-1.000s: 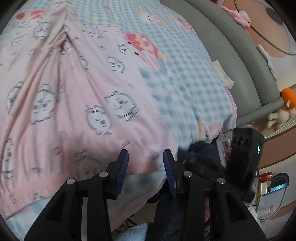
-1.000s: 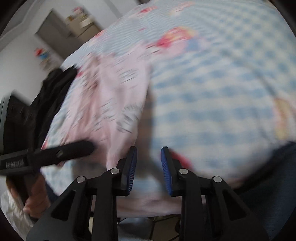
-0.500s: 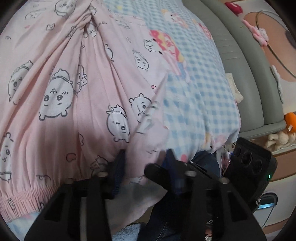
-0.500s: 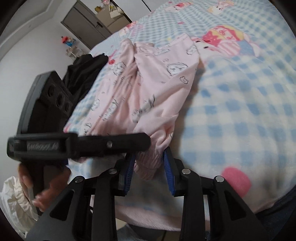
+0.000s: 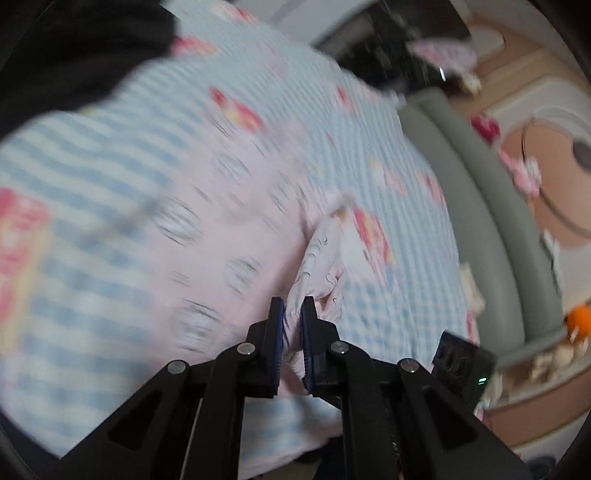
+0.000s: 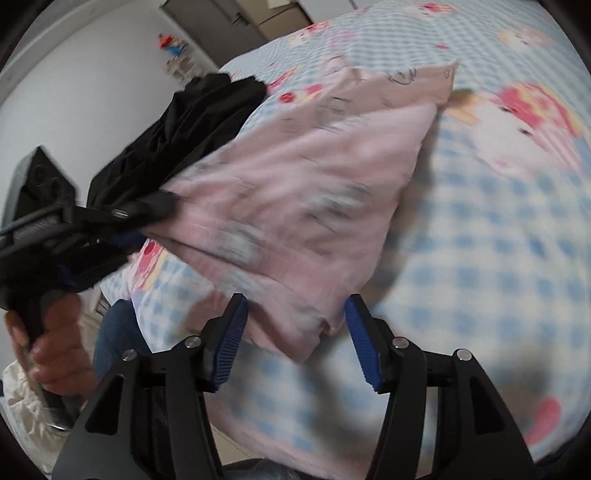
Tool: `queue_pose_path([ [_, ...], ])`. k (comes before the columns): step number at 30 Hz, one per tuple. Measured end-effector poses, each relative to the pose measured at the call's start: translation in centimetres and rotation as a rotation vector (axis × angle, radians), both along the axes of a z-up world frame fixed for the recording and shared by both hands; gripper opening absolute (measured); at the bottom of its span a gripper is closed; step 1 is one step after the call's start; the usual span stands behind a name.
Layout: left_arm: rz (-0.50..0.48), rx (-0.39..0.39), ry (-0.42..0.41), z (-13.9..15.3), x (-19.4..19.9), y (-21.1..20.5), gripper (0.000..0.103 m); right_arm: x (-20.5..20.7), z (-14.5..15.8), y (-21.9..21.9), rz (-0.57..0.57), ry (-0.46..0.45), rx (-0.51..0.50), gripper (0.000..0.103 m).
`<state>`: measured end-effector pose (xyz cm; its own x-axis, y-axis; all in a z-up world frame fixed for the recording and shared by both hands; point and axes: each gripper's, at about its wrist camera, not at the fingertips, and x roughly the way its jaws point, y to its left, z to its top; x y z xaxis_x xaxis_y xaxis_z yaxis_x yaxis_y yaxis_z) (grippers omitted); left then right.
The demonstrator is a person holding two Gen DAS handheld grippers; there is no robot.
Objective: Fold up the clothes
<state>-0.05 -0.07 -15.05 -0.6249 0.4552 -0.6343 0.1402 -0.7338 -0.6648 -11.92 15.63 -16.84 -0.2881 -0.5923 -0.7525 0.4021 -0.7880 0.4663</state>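
One fold lies half made: left gripper (image 5: 291,325) closing on pink garment (image 5: 229,236), right gripper (image 6: 295,332) opening around its bed-edge corner.

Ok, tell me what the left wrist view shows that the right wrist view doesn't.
Only the left wrist view: the left gripper closing, its pads pinching a fold of the pink pyjamas, the grey headboard and an orange toy.

Only the right wrist view: the right gripper opening, its pads apart at either side of the pyjamas' corner, a hand and a grey cabinet.

Both: the pyjamas, the checked blanket and black clothing.
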Motion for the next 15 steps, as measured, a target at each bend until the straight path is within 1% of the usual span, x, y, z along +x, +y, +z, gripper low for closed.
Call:
queue_pose_path([
  [1,0.043,0.000,0.016,0.5,0.7,-1.8,0.010,0.0,0.1,-0.9,0.008,0.001,0.019,0.057],
  [3,0.145,-0.035,0.035,1.3,2.5,-5.8,0.010,0.3,0.2,-2.3,0.010,0.016,0.045,0.059],
  [4,0.176,-0.042,0.040,1.4,3.3,-7.3,0.010,0.3,0.1,-2.9,0.003,0.016,0.045,0.064],
  [5,0.203,-0.048,0.045,1.4,4.0,-8.8,0.010,0.5,-0.4,-3.4,-0.002,0.000,0.036,0.067],
  [6,0.209,-0.053,0.027,0.8,4.3,-10.2,0.010,0.5,-1.0,-3.9,0.002,-0.028,0.029,0.068],
  [7,0.198,-0.057,-0.011,-0.3,4.3,-11.3,0.010,0.5,-1.9,-4.6,0.012,-0.061,0.033,0.069],
  [9,0.193,-0.036,-0.065,-2.4,4.2,-12.7,0.010,1.0,-2.8,-5.8,0.034,-0.078,0.052,0.069],
  [10,0.192,-0.025,-0.092,-3.4,4.2,-13.3,0.010,1.3,-2.8,-6.1,0.039,-0.065,0.050,0.069],
  [11,0.201,-0.018,-0.102,-4.2,4.3,-13.6,0.010,1.6,-2.7,-6.4,0.044,-0.055,0.045,0.069],
  [13,0.204,-0.027,-0.108,-5.5,4.4,-13.4,0.011,1.9,-2.2,-6.5,0.050,-0.070,0.002,0.069],
  [14,0.204,-0.049,-0.126,-6.0,4.1,-13.2,0.012,2.0,-1.9,-6.6,0.054,-0.077,-0.022,0.069],
  [15,0.205,-0.073,-0.147,-6.5,3.8,-13.0,0.016,2.1,-1.8,-6.9,0.058,-0.073,-0.026,0.069],
])
